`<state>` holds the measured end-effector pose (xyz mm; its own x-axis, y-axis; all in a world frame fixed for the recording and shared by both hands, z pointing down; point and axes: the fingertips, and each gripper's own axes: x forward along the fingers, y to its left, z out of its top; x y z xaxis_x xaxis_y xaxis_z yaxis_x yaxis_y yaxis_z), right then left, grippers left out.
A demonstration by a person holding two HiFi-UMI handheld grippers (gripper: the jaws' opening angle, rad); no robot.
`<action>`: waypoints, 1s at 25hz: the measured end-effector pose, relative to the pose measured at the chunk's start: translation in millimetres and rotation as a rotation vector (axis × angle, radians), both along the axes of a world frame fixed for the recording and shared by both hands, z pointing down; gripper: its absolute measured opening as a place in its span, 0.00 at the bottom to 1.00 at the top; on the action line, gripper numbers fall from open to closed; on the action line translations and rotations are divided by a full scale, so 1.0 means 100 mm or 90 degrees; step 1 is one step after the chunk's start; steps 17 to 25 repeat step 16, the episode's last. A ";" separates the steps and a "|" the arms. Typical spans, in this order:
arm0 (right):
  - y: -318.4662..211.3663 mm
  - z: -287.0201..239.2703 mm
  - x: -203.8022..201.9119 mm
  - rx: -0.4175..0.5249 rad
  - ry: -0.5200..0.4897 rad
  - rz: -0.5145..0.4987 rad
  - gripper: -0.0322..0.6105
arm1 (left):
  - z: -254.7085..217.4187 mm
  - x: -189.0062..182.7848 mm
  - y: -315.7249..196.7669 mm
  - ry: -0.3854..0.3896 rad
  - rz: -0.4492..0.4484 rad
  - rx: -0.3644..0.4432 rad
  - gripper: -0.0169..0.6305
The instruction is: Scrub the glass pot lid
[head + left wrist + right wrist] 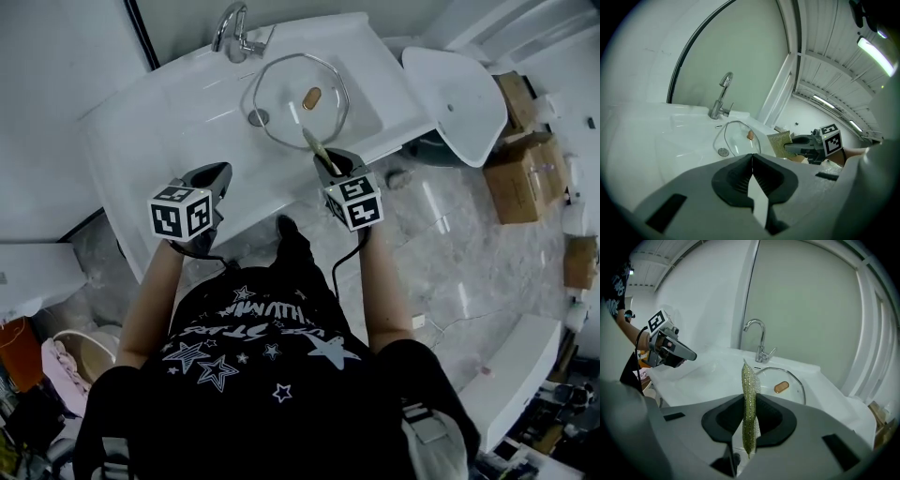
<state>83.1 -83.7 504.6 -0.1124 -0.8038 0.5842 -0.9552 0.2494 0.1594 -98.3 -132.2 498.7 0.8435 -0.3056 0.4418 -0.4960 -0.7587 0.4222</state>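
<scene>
The glass pot lid [298, 98] with a brown knob [311, 97] lies in the white sink basin [202, 112], below the faucet [232, 31]. The same lid [737, 138] shows in the left gripper view and, as the lid [785, 383], in the right gripper view. My right gripper [330, 161] is shut on a thin green-gold scrub pad [749, 406], held upright on edge just above the lid's near rim. Over the sink's front left counter my left gripper [217, 178] hangs with its jaws shut and nothing between them.
A drain [258, 117] sits beside the lid. A white basin-shaped piece [457, 89] leans right of the sink, with cardboard boxes [527, 155] beyond it. The floor is grey marble. A white cabinet [33, 277] stands at the left.
</scene>
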 end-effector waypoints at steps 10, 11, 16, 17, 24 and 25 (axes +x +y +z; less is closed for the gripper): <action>0.30 -0.05 -0.46 0.032 -0.037 0.050 0.15 | 0.04 -0.32 0.23 0.000 0.041 -0.008 0.04; 0.31 -0.06 -0.48 0.033 -0.037 0.053 0.15 | 0.04 -0.34 0.26 0.000 0.044 -0.010 0.04; 0.39 -0.17 -0.55 0.053 -0.036 0.059 0.15 | 0.05 -0.36 0.41 -0.002 0.054 -0.017 0.04; 0.39 -0.17 -0.55 0.053 -0.036 0.059 0.15 | 0.05 -0.36 0.41 -0.002 0.054 -0.017 0.04; 0.39 -0.17 -0.55 0.053 -0.036 0.059 0.15 | 0.05 -0.36 0.41 -0.002 0.054 -0.017 0.04; 0.39 -0.17 -0.55 0.053 -0.036 0.059 0.15 | 0.05 -0.36 0.41 -0.002 0.054 -0.017 0.04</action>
